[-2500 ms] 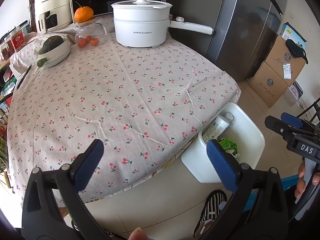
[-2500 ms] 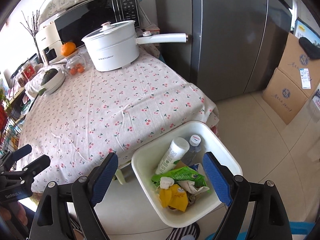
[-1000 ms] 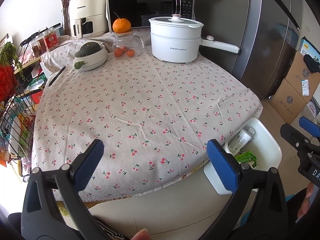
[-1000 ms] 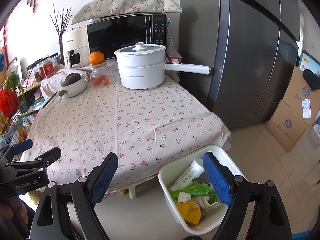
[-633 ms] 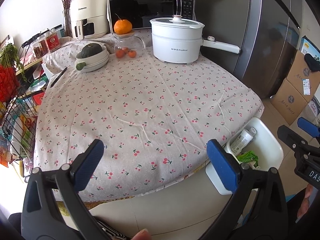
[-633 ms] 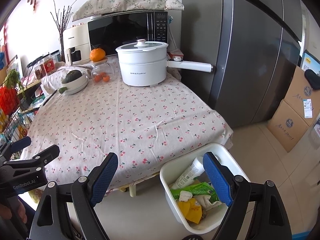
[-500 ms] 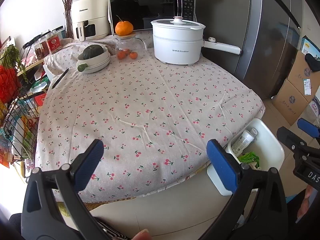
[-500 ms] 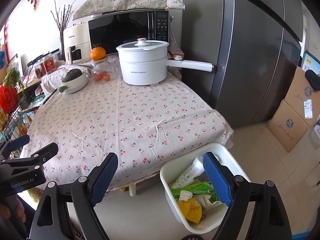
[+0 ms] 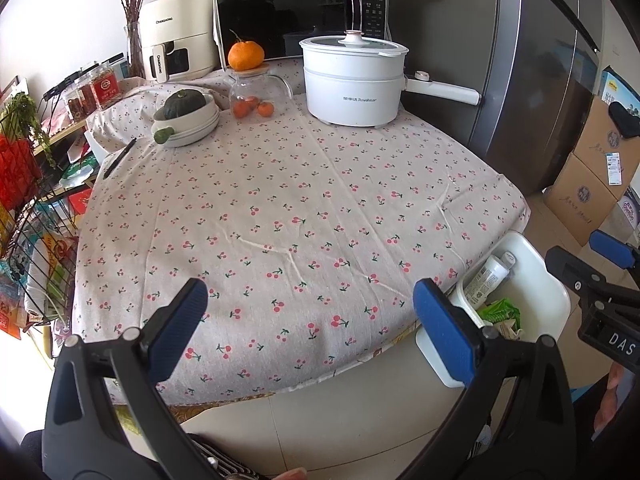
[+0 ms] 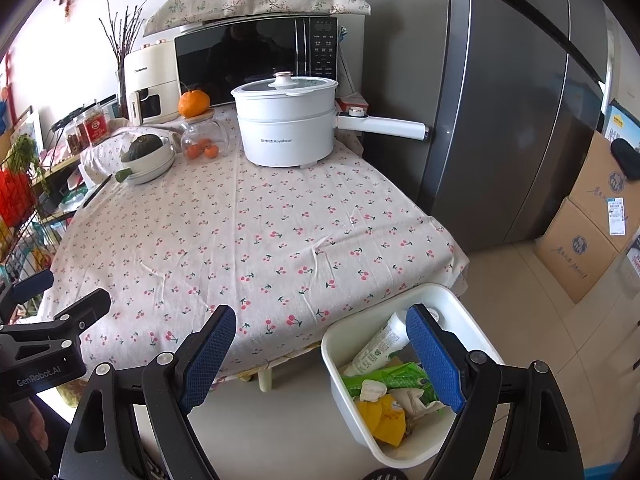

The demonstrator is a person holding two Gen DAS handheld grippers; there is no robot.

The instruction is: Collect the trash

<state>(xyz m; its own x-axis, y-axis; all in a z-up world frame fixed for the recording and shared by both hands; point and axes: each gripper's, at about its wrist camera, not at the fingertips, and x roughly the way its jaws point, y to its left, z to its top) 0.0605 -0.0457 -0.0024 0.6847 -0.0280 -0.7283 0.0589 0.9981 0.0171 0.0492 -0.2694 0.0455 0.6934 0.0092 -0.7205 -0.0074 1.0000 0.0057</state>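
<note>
A white bin [image 10: 476, 320] stands on the floor at the table's near right corner and holds trash: a white tube bottle [image 10: 378, 344], a green wrapper [image 10: 394, 378], a yellow wrapper [image 10: 382, 418] and crumpled paper. It also shows in the left wrist view [image 9: 554, 300]. My left gripper [image 9: 316, 320] is open and empty, held off the table's front edge. My right gripper [image 10: 320, 354] is open and empty, above the floor beside the bin. Each gripper shows at the other view's edge.
The cherry-print tablecloth [image 9: 300, 208] covers the table. At its back stand a white electric pot [image 9: 354, 82], a glass jar of oranges [image 9: 252, 98], a bowl with a squash [image 9: 186, 114], a microwave and an air fryer. A fridge [image 10: 520, 100], cardboard boxes [image 10: 588, 248] right, a wire rack [image 9: 28, 216] left.
Both grippers have pulled back and risen from the table and bin, so more of the room shows. Both stayed open and empty.
</note>
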